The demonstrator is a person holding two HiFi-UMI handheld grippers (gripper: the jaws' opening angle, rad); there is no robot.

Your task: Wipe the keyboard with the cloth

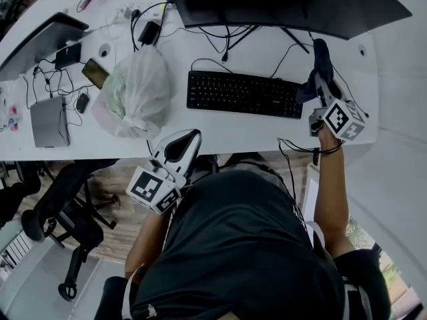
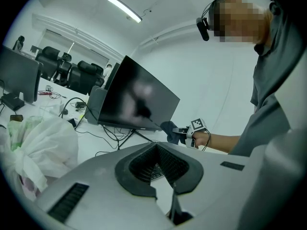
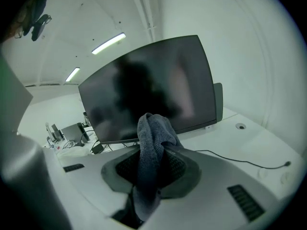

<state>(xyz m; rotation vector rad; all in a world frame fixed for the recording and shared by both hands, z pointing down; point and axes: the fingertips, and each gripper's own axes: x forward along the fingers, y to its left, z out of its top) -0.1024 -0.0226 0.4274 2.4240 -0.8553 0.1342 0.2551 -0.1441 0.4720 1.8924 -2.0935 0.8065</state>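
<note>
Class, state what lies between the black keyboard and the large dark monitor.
In the head view, thin black cables trail across the white desk there.

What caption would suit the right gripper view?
Right gripper clamping a grey cloth before a dark monitor.

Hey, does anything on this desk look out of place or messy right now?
Mainly the bulging white plastic bag, slumped on the desk just left of the keyboard among loose, tangled cables; it looks dumped there. The keyboard itself lies flat and uncovered. The cloth is clamped, bunched, in the right gripper.
</note>
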